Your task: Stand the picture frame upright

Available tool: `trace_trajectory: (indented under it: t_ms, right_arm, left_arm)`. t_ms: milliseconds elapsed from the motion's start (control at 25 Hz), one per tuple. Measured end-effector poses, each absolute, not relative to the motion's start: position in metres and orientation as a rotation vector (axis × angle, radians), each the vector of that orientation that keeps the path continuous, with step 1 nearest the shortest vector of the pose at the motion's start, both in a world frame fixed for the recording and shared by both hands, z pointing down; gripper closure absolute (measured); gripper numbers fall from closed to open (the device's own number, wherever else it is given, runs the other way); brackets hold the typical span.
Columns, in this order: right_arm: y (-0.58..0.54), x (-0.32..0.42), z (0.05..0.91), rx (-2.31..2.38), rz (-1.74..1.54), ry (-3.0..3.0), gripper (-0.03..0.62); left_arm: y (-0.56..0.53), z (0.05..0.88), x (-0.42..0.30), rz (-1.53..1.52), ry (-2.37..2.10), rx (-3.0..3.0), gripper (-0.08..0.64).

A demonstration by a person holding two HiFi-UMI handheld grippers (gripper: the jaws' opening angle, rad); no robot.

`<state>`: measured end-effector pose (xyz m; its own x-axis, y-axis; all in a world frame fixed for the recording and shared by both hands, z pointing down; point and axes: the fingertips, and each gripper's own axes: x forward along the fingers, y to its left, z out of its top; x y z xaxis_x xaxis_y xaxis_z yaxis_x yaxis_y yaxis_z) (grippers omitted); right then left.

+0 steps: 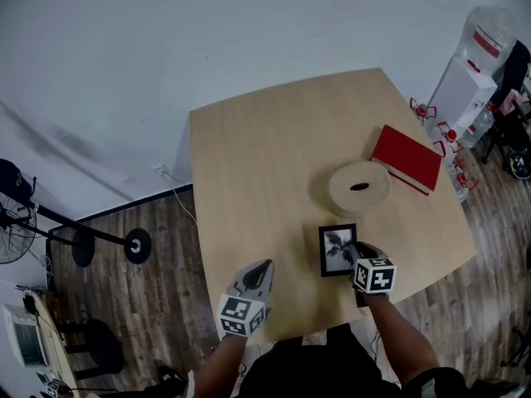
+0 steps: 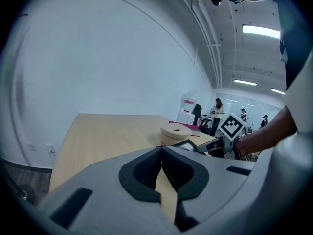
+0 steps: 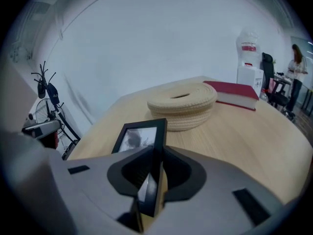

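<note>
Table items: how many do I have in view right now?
3. The picture frame near the front edge, gripped by the right tongs; the woven rope coil mid-table; the red book beyond it on the right. Nothing seems hidden.

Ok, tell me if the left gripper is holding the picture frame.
No, the left gripper has its jaws closed on nothing, while the picture frame is clamped in the right gripper.

Closed left claw (image 2: 161, 153), clamped right claw (image 3: 154, 153)
</note>
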<state>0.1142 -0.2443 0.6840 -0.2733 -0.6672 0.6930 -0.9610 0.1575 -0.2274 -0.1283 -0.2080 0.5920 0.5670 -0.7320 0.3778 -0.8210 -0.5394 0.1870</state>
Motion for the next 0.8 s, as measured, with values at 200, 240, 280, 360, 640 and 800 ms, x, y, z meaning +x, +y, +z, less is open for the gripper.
trace_trajectory:
  t_ms: [200, 240, 280, 360, 640, 800]
  right_arm:
    - [-0.249, 0.136, 0.657, 1.535, 0.759, -2.074, 0.525]
    - [-0.250, 0.142, 0.653, 1.540, 0.746, -2.084, 0.525]
    - [-0.252, 0.149, 0.649, 1.547, 0.738, -2.091, 0.525]
    - [-0.258, 0.163, 0.642, 1.562, 0.718, -2.102, 0.525]
    - [-0.277, 0.195, 0.635, 1.559, 0.636, -2.153, 0.525]
    - [-0.287, 0.213, 0.640, 1.522, 0.631, -2.159, 0.525]
  left_arm:
    - [-0.214, 0.593, -0.118, 0.374, -1.274, 2.453, 0.565]
    - [-0.216, 0.593, -0.115, 0.373, -1.275, 2.452, 0.565]
    - [-0.218, 0.592, -0.111, 0.371, -1.276, 2.452, 0.565]
    - [-0.223, 0.589, -0.102, 0.368, -1.279, 2.457, 0.565]
    - [-0.233, 0.584, -0.070, 0.366, -1.279, 2.459, 0.565]
    - [-0.231, 0.585, -0.050, 0.379, -1.278, 2.452, 0.565]
